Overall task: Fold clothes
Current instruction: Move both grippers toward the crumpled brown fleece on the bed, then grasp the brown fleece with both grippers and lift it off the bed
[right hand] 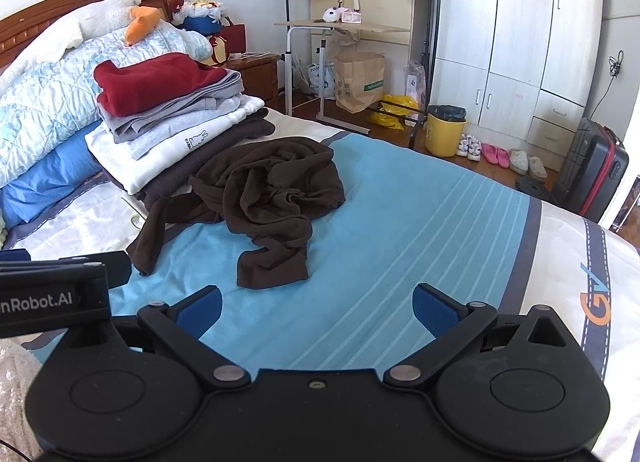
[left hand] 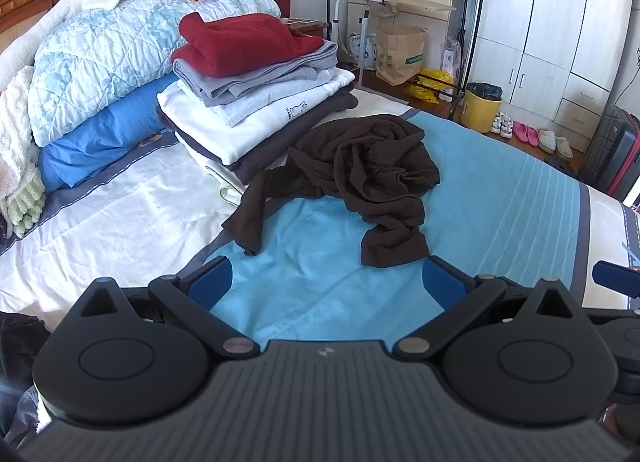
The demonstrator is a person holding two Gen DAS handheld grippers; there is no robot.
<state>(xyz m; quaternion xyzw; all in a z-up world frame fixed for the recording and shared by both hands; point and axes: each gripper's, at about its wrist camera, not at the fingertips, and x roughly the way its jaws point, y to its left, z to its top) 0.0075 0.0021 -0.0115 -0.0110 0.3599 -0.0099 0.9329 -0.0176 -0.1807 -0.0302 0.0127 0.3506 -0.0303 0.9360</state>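
Through the left wrist view we see our left gripper with fingers spread, empty, near a crumpled brown garment on the bed, and the right wrist view shows our right gripper likewise spread before that garment.

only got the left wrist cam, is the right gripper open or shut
observer: open. the right gripper has its blue pads spread above the light blue striped bedspread, holding nothing
operator: is it on the crumpled dark brown garment yet
observer: no, the crumpled dark brown garment lies ahead of its fingertips, not touched
operator: anything on the bed to its right
observer: an orange and blue GV logo printed on the white border of the cover
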